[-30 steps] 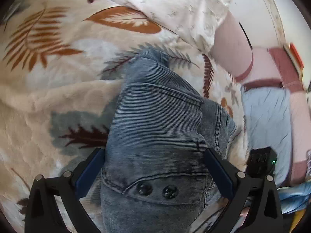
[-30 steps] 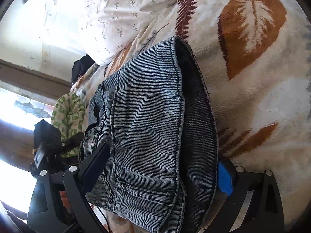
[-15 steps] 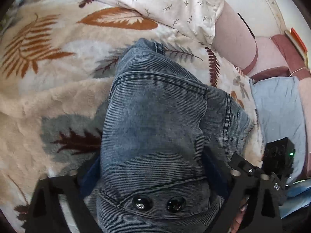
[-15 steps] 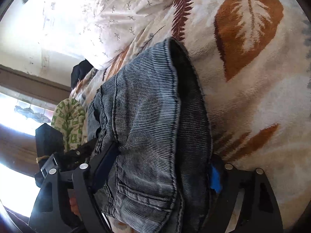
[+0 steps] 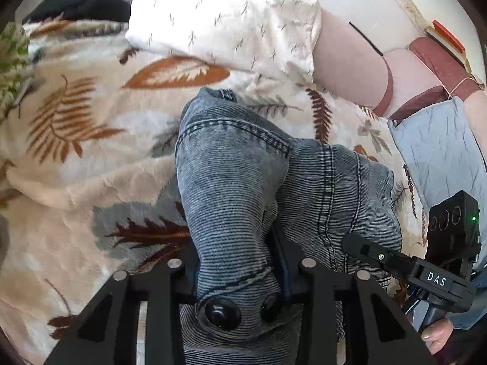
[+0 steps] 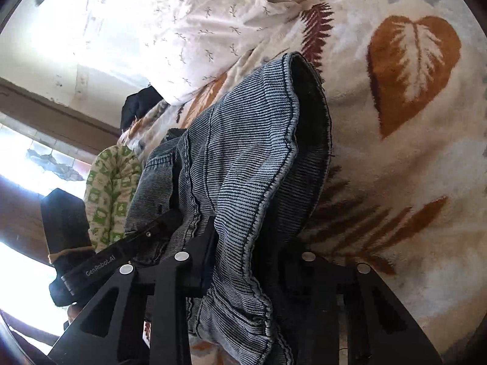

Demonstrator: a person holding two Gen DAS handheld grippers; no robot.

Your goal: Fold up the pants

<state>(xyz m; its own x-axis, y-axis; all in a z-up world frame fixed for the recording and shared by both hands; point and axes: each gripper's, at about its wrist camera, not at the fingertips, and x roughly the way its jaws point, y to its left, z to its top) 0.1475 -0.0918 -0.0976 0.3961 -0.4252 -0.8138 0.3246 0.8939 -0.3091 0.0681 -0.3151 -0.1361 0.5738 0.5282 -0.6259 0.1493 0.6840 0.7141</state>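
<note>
Blue ribbed denim pants (image 5: 243,176) lie bunched and folded on a cream blanket with leaf prints (image 5: 76,158). My left gripper (image 5: 234,261) is shut on the waistband end, where two dark buttons (image 5: 222,313) show between the jaws. My right gripper (image 6: 249,255) is shut on the other side of the same end of the pants (image 6: 243,158). The right gripper also shows at the lower right of the left wrist view (image 5: 395,261). The left gripper shows at the lower left of the right wrist view (image 6: 127,243).
A white sprigged pillow (image 5: 231,15) lies beyond the pants. A pink cushion (image 5: 350,60) and pale blue cloth (image 5: 441,158) lie to the right. Black clothing (image 5: 79,6) and a green patterned item (image 6: 109,188) lie to the left by a bright window (image 6: 18,164).
Both grippers have closed from open onto the pants' waistband end, bunching the denim between the jaws. The two grippers have come closer together.
</note>
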